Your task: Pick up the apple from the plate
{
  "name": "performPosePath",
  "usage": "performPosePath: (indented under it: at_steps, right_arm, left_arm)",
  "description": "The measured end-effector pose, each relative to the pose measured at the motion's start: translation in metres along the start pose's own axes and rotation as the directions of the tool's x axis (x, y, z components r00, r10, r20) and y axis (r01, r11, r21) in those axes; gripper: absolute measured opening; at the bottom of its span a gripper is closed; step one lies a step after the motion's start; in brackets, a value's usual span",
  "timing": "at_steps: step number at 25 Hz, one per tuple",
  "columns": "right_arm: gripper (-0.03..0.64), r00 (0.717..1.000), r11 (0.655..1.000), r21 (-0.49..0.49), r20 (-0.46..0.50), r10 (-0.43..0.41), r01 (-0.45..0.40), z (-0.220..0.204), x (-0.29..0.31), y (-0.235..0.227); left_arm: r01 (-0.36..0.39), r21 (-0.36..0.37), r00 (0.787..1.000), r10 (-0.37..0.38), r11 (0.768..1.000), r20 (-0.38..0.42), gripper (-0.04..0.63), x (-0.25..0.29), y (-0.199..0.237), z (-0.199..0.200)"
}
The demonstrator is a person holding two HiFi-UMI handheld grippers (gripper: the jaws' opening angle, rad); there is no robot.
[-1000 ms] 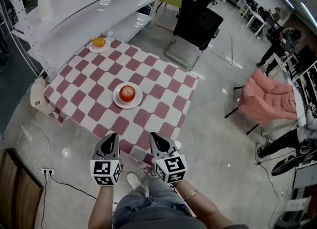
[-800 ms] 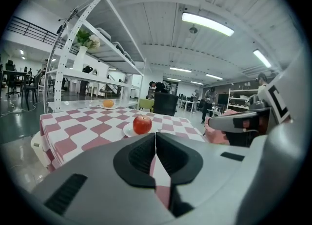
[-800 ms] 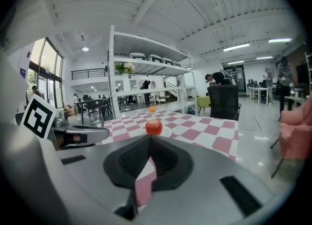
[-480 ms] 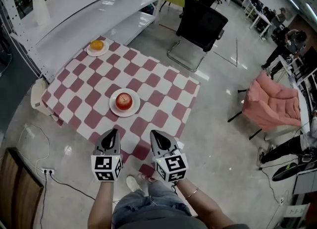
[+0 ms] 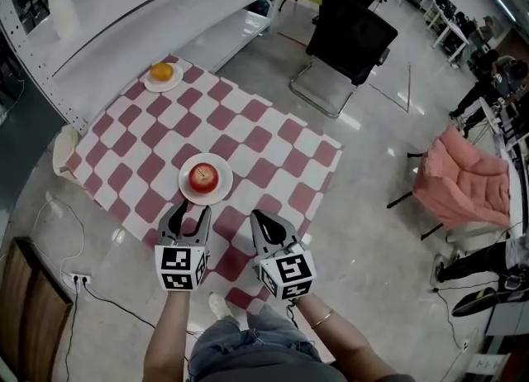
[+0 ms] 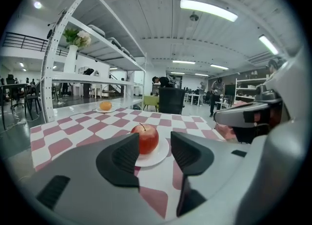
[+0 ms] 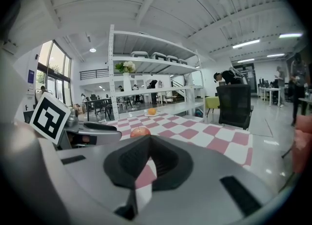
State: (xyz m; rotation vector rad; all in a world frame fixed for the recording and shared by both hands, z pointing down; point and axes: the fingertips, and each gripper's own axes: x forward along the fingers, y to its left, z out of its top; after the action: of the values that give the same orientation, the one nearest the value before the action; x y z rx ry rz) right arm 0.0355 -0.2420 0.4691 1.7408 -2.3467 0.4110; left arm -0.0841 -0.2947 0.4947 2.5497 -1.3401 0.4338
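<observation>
Nearest, left gripper [image 5: 188,213] over the near edge of the checked table [image 5: 264,136], jaws just now opening to a middling gap with nothing between the pads, and right gripper [image 5: 259,218] beside it, jaws pressed together and empty. Just beyond the left jaws, red apple [image 5: 204,178] upright on its white plate [image 5: 188,194], untouched. Farther off, orange [image 5: 162,71] at the far table corner, then white shelving [image 5: 165,4].

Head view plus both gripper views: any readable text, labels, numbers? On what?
No legible text in any view.
On the left hand-held gripper, the marker cube: black-and-white square pattern, no letters or digits.
On the right hand-held gripper, its marker cube: same kind of pattern, nothing to read.
The plate and checked cloth: no print visible.
</observation>
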Motion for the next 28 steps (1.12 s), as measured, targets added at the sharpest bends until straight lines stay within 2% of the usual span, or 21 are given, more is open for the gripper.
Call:
performPosePath:
  at_steps: [4,12,21,28]
  right_arm:
    - [0.009,1.000,1.000,-0.001,-0.007,0.010,-0.010,0.001,0.012,-0.011]
    - [0.010,0.999,1.000,0.006,-0.036,0.031,-0.031,-0.004,0.031,-0.024]
    - [0.011,0.996,0.998,0.009,-0.062,0.057,-0.056,-0.012,0.052,-0.030]
    - [0.010,0.995,0.998,0.008,-0.083,0.061,-0.060,-0.020,0.060,-0.035]
  left_arm:
    - [-0.021,-0.018,1.000,0.021,1.000,-0.004,0.264,0.020,0.004,0.003]
    - [-0.046,-0.014,0.998,0.046,0.999,-0.053,0.338,0.050,0.011,-0.004]
    - [-0.043,-0.018,0.995,0.041,0.999,-0.088,0.365,0.075,0.018,-0.014]
    - [-0.075,-0.004,0.990,0.074,0.997,-0.117,0.379,0.090,0.026,-0.022]
